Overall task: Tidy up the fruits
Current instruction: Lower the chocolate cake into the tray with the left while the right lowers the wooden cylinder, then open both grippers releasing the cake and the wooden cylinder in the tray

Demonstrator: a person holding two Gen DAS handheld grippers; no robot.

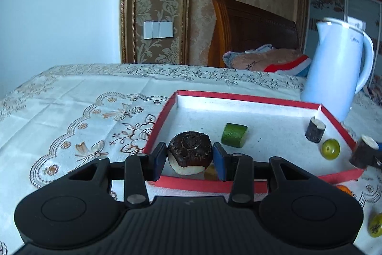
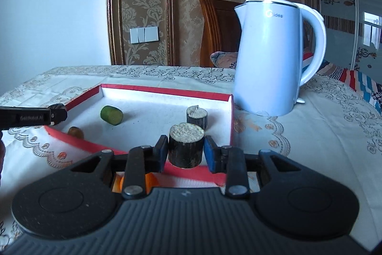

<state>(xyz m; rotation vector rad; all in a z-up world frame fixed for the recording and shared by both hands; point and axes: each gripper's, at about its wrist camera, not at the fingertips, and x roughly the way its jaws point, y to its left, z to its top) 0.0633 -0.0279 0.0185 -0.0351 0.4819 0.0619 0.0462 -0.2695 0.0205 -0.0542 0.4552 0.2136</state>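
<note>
Carrying both pieces over the red tray (image 1: pixel 248 98), my left tongs (image 1: pixel 189 158) clamp a brown root (image 1: pixel 189 151), my right tongs (image 2: pixel 185 151) clamp a dark stalk chunk (image 2: pixel 186 147); next, I judge, lower and release.

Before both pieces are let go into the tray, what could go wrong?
1. The left gripper holds the dark root close over the tray's near wall; released here, it may hit the rim.
2. The right gripper's cane piece may knock over the cane piece already in the tray.
3. The kettle stands beside the tray, so a wide swing may bump it.
</note>
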